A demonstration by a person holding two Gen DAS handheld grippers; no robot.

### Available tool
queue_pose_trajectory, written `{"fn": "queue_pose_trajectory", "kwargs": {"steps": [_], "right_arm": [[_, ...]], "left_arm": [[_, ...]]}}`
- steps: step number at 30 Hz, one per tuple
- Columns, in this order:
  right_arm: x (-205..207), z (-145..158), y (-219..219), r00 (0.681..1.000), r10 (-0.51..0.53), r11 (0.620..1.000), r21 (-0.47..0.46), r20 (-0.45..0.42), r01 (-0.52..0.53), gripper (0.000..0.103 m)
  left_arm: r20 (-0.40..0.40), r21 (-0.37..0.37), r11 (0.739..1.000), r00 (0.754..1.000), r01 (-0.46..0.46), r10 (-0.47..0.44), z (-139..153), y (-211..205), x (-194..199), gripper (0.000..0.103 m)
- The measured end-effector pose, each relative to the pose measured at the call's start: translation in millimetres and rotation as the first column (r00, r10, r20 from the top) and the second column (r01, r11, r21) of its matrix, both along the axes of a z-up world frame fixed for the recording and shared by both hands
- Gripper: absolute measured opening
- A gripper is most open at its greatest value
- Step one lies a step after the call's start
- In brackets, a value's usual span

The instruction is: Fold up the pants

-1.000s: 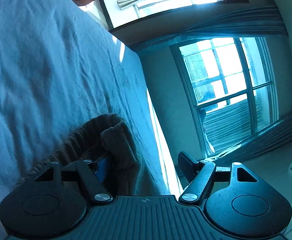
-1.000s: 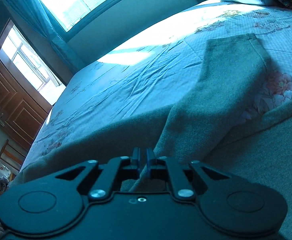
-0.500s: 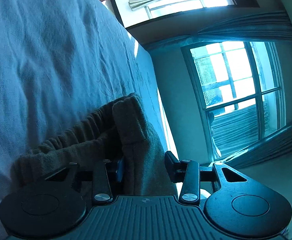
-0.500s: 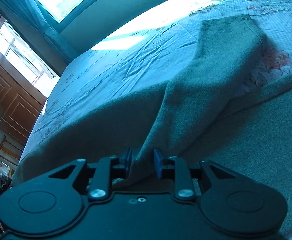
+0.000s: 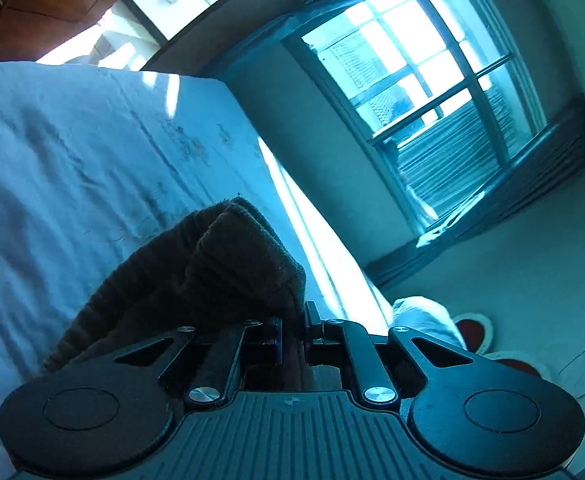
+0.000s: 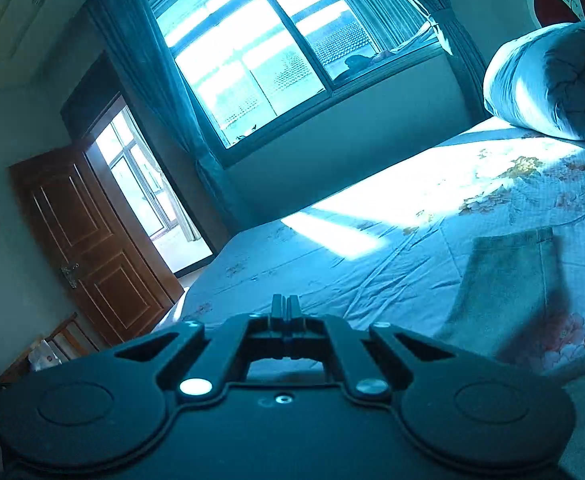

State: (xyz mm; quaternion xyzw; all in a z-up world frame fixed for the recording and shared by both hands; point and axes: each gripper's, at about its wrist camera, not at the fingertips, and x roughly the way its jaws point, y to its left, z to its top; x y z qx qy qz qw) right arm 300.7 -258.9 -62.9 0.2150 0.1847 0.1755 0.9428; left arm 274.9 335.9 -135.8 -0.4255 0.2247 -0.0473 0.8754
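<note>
**Both grippers closed, waistband pinched on the left**

The left gripper [image 5: 293, 322], tilted slightly downward at lower centre, has just closed its jaws onto the ribbed waistband of the pants [image 5: 228, 264], which bunches up above it. The right gripper [image 6: 286, 307] is closed; whether it pinches cloth cannot be told. A pant leg [image 6: 504, 288] lies flat at right on the floral bedsheet [image 6: 372, 264]. Window [image 6: 260, 52], wooden door [image 6: 88, 240] and rolled quilt [image 6: 552, 80] stand behind.

No words, brand names or numbers can be read in either wrist view. The only mark is a small round crosshair emblem [image 5: 291, 401] moulded on the ribbed housing in the left wrist view, and it carries no letters.
</note>
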Motion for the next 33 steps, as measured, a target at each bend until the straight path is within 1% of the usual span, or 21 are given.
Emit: {"fn": "queue_pose_trajectory", "kwargs": {"steps": [1,2,3,5,6,8,9,10,13,16,18,19,20,22,24,26,27,29,31,32,33], "right_arm": [[-9,-23,-1,0.998,0.005,0.999,-0.036,-0.064,-0.007,0.0],[-11,-49,1,0.99,-0.003,0.996,-0.094,-0.143,-0.01,0.0],[-9,-71,3,0.976,-0.013,0.993,-0.119,-0.219,-0.014,0.0],[-1,-103,2,0.942,-0.008,0.999,-0.037,-0.337,-0.004,0.0],[-1,-108,4,0.941,-0.022,1.0,-0.006,-0.338,0.021,0.004],[3,-104,12,0.943,-0.051,0.997,0.045,-0.329,0.069,0.03],[6,-100,15,0.944,-0.058,0.996,0.051,-0.326,0.079,0.036],[10,-96,19,0.944,-0.075,0.995,0.036,-0.323,0.091,0.046],[30,-92,32,0.931,-0.101,0.994,0.006,-0.352,0.11,0.048],[59,-97,49,0.888,-0.161,0.987,-0.089,-0.431,0.135,0.048],[75,-104,57,0.861,-0.175,0.982,-0.146,-0.477,0.119,0.041],[80,-106,58,0.85,-0.195,0.976,-0.179,-0.49,0.121,0.014],[82,-111,57,0.845,-0.188,0.976,-0.189,-0.501,0.105,0.0],[81,-109,55,0.867,-0.162,0.978,-0.193,-0.471,0.078,0.0],[74,-86,52,0.926,-0.122,0.983,-0.169,-0.357,0.064,0.0],[65,-46,43,0.971,-0.099,0.991,-0.112,-0.218,0.076,0.0],[60,-28,39,0.982,-0.096,0.992,-0.098,-0.162,0.081,0.0],[45,3,28,0.994,-0.08,0.994,-0.085,-0.069,0.074,0.0],[21,5,24,0.998,-0.048,0.991,-0.129,-0.032,0.043,0.0],[13,-4,26,0.998,-0.038,0.986,-0.163,-0.042,0.03,0.0],[3,-27,31,0.996,-0.028,0.976,-0.216,-0.081,0.01,0.0]], "left_arm": [[-0.107,0.057,0.998,0.994,-0.01,0.016,-20,4,-11,0.01],[-0.194,0.058,0.998,0.98,-0.028,0.039,-42,9,-18,0.01],[-0.245,0.032,0.998,0.968,-0.046,0.053,-62,14,-25,0.01],[-0.22,-0.056,0.995,0.973,-0.088,0.073,-96,18,-43,0.01],[-0.2,-0.096,0.989,0.976,-0.112,0.091,-101,19,-48,0.01],[-0.182,-0.07,0.99,0.977,-0.123,0.109,-97,14,-49,0.01],[-0.186,-0.05,0.991,0.976,-0.125,0.114,-95,12,-48,0.01],[-0.188,-0.043,0.99,0.975,-0.131,0.121,-93,11,-46,0.01],[-0.187,-0.052,0.988,0.973,-0.146,0.134,-93,11,-40,0.01],[-0.194,-0.052,0.988,0.972,-0.148,0.135,-98,8,-34,0.01],[-0.189,-0.067,0.986,0.972,-0.154,0.139,-102,10,-35,0.01],[-0.188,-0.066,0.986,0.972,-0.155,0.14,-103,9,-32,0.01],[-0.19,-0.066,0.986,0.972,-0.152,0.137,-102,9,-30,0.01],[-0.206,-0.057,0.988,0.97,-0.141,0.127,-101,9,-22,0.01],[-0.247,-0.074,0.991,0.965,-0.109,0.088,-92,14,-2,0.01],[-0.145,-0.106,0.993,0.989,-0.049,0.033,-62,19,18,0.008],[-0.075,-0.104,0.994,0.997,-0.025,0.017,-37,20,24,0.008],[0.001,-0.04,0.999,1.0,0.006,-0.006,4,16,25,0.008],[-0.006,0.002,1.0,1.0,0.012,-0.012,19,14,13,0.008],[-0.035,0.018,1.0,0.999,0.014,-0.014,13,12,5,0.008],[-0.095,0.053,0.998,0.995,0.019,-0.014,-3,9,-4,0.008]]}}
